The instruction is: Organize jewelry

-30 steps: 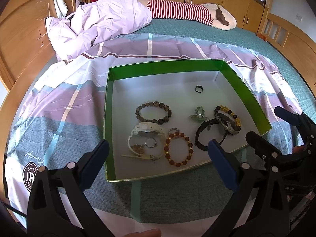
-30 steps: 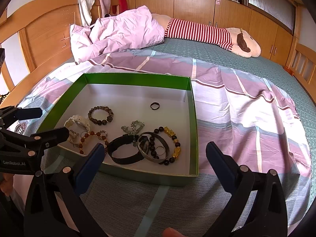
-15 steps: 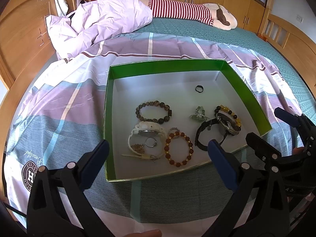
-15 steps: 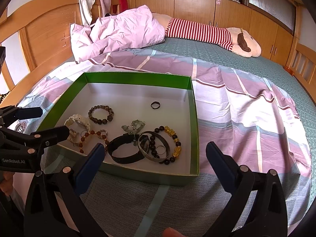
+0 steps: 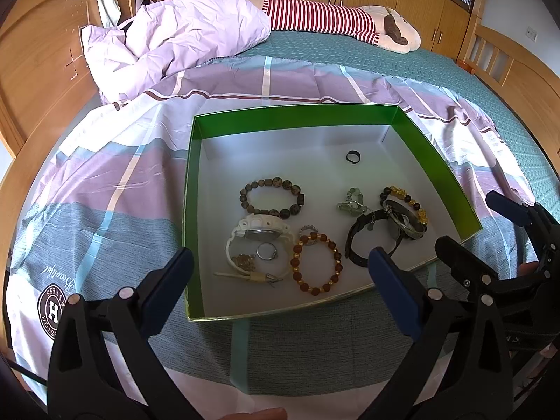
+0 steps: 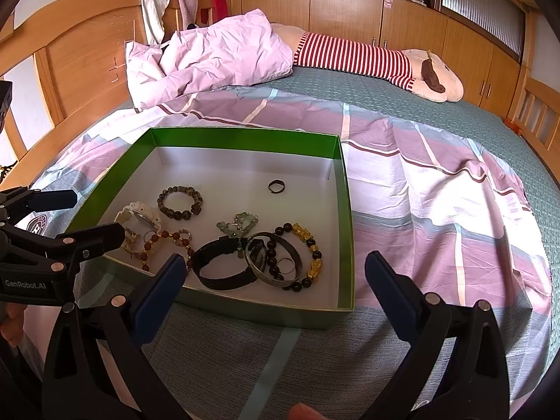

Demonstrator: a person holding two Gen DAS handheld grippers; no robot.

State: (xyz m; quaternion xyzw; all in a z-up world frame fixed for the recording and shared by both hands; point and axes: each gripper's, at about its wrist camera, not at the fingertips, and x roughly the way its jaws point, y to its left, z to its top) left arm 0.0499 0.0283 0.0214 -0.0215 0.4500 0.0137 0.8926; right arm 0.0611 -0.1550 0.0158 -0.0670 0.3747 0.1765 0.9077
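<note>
The bed [image 5: 402, 66] carries a teal cover with a checked sheet [image 5: 105, 182] spread over it. On the sheet sits an open green box [image 5: 190, 189]. A crumpled lilac duvet [image 5: 182, 38] and a striped plush toy [image 5: 322, 17] lie at the far side.

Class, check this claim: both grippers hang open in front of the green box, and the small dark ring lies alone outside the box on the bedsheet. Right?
Not quite. The small dark ring lies alone inside the green box, on its white floor, as the left wrist view shows. Both the left gripper and right gripper are open.
</note>
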